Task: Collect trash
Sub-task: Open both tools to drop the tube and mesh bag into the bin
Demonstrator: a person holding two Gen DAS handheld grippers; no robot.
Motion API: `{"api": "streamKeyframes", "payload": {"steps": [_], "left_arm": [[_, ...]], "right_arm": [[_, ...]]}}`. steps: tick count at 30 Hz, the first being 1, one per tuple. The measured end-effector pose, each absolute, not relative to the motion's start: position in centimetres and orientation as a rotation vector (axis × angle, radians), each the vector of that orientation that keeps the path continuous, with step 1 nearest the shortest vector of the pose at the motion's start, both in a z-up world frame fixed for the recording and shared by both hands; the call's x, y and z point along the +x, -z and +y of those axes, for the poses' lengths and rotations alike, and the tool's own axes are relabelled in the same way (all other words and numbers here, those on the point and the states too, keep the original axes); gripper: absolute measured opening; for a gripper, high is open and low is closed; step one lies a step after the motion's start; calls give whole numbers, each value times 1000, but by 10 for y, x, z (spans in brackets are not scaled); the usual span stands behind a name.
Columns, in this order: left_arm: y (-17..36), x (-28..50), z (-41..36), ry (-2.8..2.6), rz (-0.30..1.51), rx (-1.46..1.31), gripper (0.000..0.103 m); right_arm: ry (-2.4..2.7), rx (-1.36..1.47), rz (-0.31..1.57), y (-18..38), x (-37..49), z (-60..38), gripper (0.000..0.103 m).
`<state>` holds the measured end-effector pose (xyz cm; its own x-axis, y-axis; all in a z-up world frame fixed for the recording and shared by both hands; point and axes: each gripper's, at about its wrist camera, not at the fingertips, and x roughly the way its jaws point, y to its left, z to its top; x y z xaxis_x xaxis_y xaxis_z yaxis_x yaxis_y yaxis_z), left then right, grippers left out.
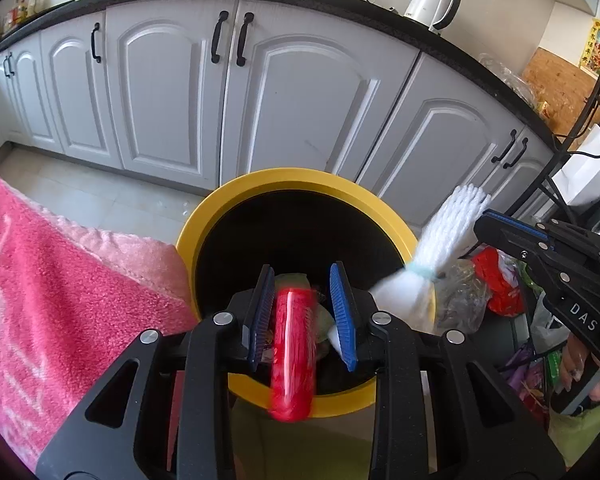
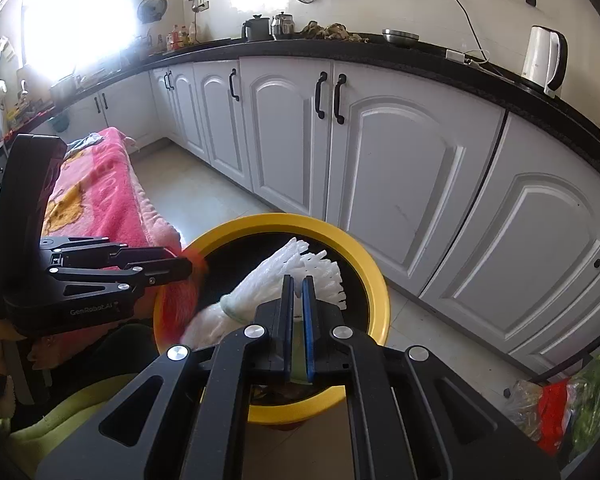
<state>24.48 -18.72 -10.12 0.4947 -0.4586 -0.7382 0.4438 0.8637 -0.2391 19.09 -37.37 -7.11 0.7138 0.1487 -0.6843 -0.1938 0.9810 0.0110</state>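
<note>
Yellow bin (image 1: 204, 220) below both tools. Left tool (image 1: 302, 312) pinches red wrapper roll (image 1: 294, 356), long axis along fingers, over bin mouth. Right tool (image 2: 298, 308), pressed together on white foam net (image 2: 260, 280), over bin's right rim, equally near.

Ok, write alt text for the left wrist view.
The left gripper hangs over a yellow-rimmed bin with a blurred red packet between its fingers. The right gripper holds white foam netting at the rim. White cabinets stand behind.
</note>
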Motion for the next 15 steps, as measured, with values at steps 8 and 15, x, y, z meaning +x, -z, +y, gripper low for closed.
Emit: {"api": "streamKeyframes", "payload": {"steps": [8,15], "left_arm": [[95,243,-179,528,889,-30,33],[86,240,-171,504,876,-23,41]], "right_arm": [[-178,-40,743,68,189,-380,27],[-178,-46,724,62,184,-379,37]]}}
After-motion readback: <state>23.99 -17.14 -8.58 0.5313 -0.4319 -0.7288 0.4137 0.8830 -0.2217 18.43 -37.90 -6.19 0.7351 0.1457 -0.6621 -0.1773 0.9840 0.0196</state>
